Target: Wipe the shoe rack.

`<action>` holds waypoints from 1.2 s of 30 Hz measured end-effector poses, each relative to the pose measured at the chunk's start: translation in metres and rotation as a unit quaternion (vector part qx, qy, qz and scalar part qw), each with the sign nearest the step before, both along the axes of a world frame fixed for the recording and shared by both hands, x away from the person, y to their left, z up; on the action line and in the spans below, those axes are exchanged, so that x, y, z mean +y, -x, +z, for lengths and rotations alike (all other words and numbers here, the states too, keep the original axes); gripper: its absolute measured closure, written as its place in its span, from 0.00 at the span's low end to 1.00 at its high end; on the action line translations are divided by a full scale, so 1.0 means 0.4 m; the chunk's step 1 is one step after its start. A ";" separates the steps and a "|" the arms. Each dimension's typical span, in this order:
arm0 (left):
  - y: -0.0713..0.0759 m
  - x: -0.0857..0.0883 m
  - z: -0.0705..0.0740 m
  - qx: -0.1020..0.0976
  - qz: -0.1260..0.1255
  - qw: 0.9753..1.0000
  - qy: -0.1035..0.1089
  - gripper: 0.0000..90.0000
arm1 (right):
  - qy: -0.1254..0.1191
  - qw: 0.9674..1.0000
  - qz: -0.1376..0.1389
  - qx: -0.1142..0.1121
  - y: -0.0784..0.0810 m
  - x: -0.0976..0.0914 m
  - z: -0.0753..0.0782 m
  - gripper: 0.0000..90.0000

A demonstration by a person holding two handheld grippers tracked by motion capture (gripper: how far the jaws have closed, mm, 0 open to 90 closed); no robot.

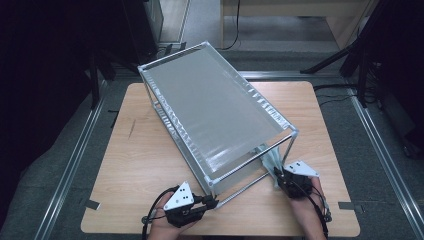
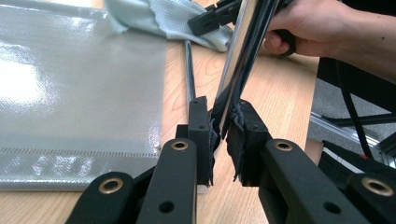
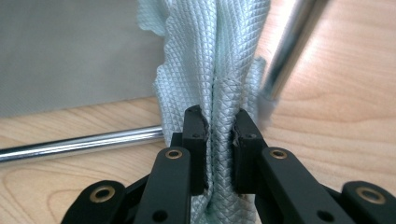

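Observation:
A metal shelf rack (image 1: pixel 215 110) with grey sheet panels (image 2: pixel 79 93) lies tilted on the wooden table (image 1: pixel 135 165). My left gripper (image 1: pixel 212 202) is at the rack's near corner. In the left gripper view its jaws (image 2: pixel 223 133) are shut on a chrome frame rod (image 2: pixel 243 51). My right gripper (image 1: pixel 277 175) is at the rack's near right end, shut on a pale green textured cloth (image 3: pixel 219 60) bunched between its pads (image 3: pixel 219 135). The cloth (image 1: pixel 270 162) hangs against the frame beside a slanted rod (image 3: pixel 292 51), with a second chrome rod (image 3: pixel 84 144) lying low across the table.
The table's near edge runs just below both hands. Metal floor rails (image 1: pixel 75 160) flank the table left and right. Dark stands and cables (image 1: pixel 360 55) are at the far right. The hand (image 2: pixel 308 23) on the right gripper is seen beyond the rod in the left gripper view.

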State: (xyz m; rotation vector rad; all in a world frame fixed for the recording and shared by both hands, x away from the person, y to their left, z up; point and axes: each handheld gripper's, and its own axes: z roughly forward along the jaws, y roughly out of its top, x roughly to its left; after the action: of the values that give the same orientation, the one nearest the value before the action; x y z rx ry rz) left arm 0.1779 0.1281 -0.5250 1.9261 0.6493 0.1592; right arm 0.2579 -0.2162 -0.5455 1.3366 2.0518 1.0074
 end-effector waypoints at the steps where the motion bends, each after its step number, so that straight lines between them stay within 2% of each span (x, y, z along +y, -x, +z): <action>1: 0.000 0.000 0.000 0.000 0.000 1.000 0.000 0.89 | 0.002 1.000 0.000 0.000 0.002 0.003 -0.001 0.89; 2: 0.000 0.000 0.000 0.000 0.000 1.000 0.000 0.89 | 0.010 1.000 0.003 -0.002 0.006 0.013 -0.001 0.89; 4: 0.000 0.000 0.000 0.000 0.000 1.000 0.000 0.89 | 0.008 1.000 0.024 0.002 0.018 0.041 0.001 0.89; 5: 0.000 0.000 0.000 0.000 0.000 1.000 0.000 0.89 | 0.008 1.000 0.024 0.002 0.018 0.041 0.001 0.89; 6: 0.000 0.000 0.000 0.000 -0.001 1.000 0.000 0.89 | 0.008 0.998 0.055 0.006 0.038 0.084 0.006 0.89; 8: 0.000 0.000 -0.001 0.000 0.000 1.000 0.000 0.89 | 0.001 0.996 0.085 0.014 0.061 0.124 0.009 0.89; 9: 0.000 0.000 -0.001 0.000 0.000 1.000 0.000 0.89 | 0.001 0.996 0.085 0.014 0.061 0.124 0.009 0.89; 10: 0.000 0.000 0.000 0.000 0.000 1.000 -0.001 0.89 | 0.002 0.992 0.125 0.015 0.095 0.181 0.009 0.89; 11: 0.000 0.000 0.000 0.000 0.000 1.000 -0.001 0.89 | 0.002 0.992 0.125 0.015 0.095 0.181 0.009 0.89; 12: 0.000 -0.001 0.000 0.000 0.000 1.000 -0.001 0.89 | 0.007 0.985 0.169 0.019 0.129 0.239 0.010 0.88; 14: 0.001 -0.001 0.000 -0.001 0.002 1.000 -0.003 0.89 | 0.004 0.980 0.197 0.023 0.159 0.287 0.009 0.88; 15: 0.001 -0.001 0.000 -0.001 0.002 1.000 -0.003 0.89 | 0.000 0.976 0.216 0.024 0.174 0.312 0.007 0.88; 16: 0.001 -0.001 0.000 -0.001 0.002 1.000 -0.003 0.89 | 0.000 0.976 0.216 0.024 0.174 0.312 0.007 0.88; 17: 0.001 -0.001 0.000 -0.001 0.002 1.000 -0.003 0.89 | -0.003 0.974 0.225 0.025 0.183 0.328 0.006 0.88; 18: 0.002 -0.001 0.000 -0.001 0.003 1.000 -0.003 0.89 | 0.000 0.973 0.228 0.025 0.186 0.335 0.007 0.88; 19: 0.002 -0.001 0.000 -0.001 0.002 1.000 -0.003 0.89 | -0.005 0.973 0.227 0.029 0.179 0.327 0.007 0.88; 20: 0.001 -0.001 0.000 -0.001 0.002 1.000 -0.002 0.89 | -0.010 0.975 0.219 0.029 0.169 0.314 0.006 0.88; 22: 0.001 -0.001 -0.001 0.000 0.001 1.000 -0.002 0.89 | -0.015 0.980 0.196 0.026 0.144 0.276 0.004 0.89; 25: 0.001 -0.001 -0.001 0.000 0.002 1.000 -0.002 0.89 | -0.015 0.989 0.143 0.019 0.098 0.205 0.005 0.89; 28: 0.000 0.000 -0.001 0.000 0.000 1.000 0.000 0.89 | -0.010 0.995 0.098 0.012 0.058 0.137 0.007 0.89; 30: 0.000 0.000 -0.002 0.000 0.000 1.000 0.000 0.89 | -0.003 0.998 0.069 0.006 0.034 0.097 0.008 0.89; 31: 0.000 0.000 -0.002 0.000 0.000 1.000 0.000 0.89 | -0.003 0.998 0.069 0.006 0.034 0.097 0.008 0.89; 32: 0.000 0.000 -0.002 0.000 0.000 1.000 0.000 0.89 | -0.009 0.999 0.041 0.008 0.010 0.061 0.009 0.89; 34: 0.000 0.000 -0.002 0.000 0.000 1.000 -0.001 0.89 | -0.012 1.000 0.024 0.010 -0.002 0.043 0.010 0.89; 36: 0.000 0.000 -0.002 0.000 0.000 1.000 -0.001 0.89 | -0.012 1.000 0.019 0.010 -0.007 0.036 0.010 0.89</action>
State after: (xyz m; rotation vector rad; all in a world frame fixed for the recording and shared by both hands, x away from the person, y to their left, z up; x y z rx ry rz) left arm 0.1780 0.1282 -0.5257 1.9281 0.6492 0.1603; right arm 0.2607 -0.2018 -0.5415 1.3293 2.0939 1.0427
